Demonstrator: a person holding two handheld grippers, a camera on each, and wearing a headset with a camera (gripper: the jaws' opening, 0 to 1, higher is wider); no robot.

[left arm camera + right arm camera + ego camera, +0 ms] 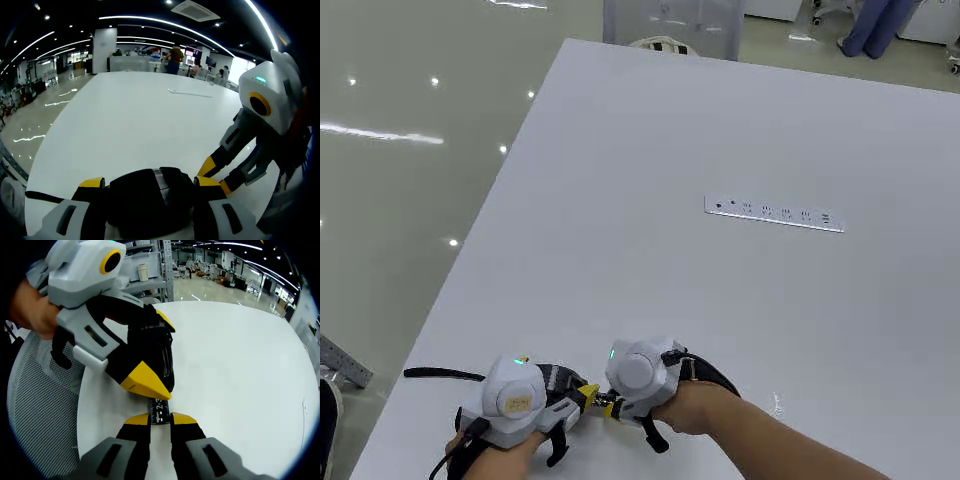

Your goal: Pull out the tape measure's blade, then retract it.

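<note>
Here we are at the near edge of the white table (pixel 720 120), and the pull-out is only just getting going. The left gripper (pixel 149 182) is clamping the tape measure (pixel 150 200), its two yellow-tipped jaws pressing in on either side of the black case, which is sitting low against the tabletop. In the right gripper view, the right gripper (pixel 160 418) is coming in close from the other side, its jaws drawn nearly together and pinching the tip of the blade (pixel 159 410). Only a short stub of blade with printed numbers is showing between the case mouth and the jaw tips, so very little is out yet. In the head view the two grippers are sitting almost nose to nose, well apart from the power strip (pixel 775 214) lying further up the table.

By my reading, this is the very start of step one. The next move is calling for the right gripper to be drawing straight away from the case, holding its pinch firm, while the left one is anchoring the case so it is not dragging along; retracting is coming only after that
</note>
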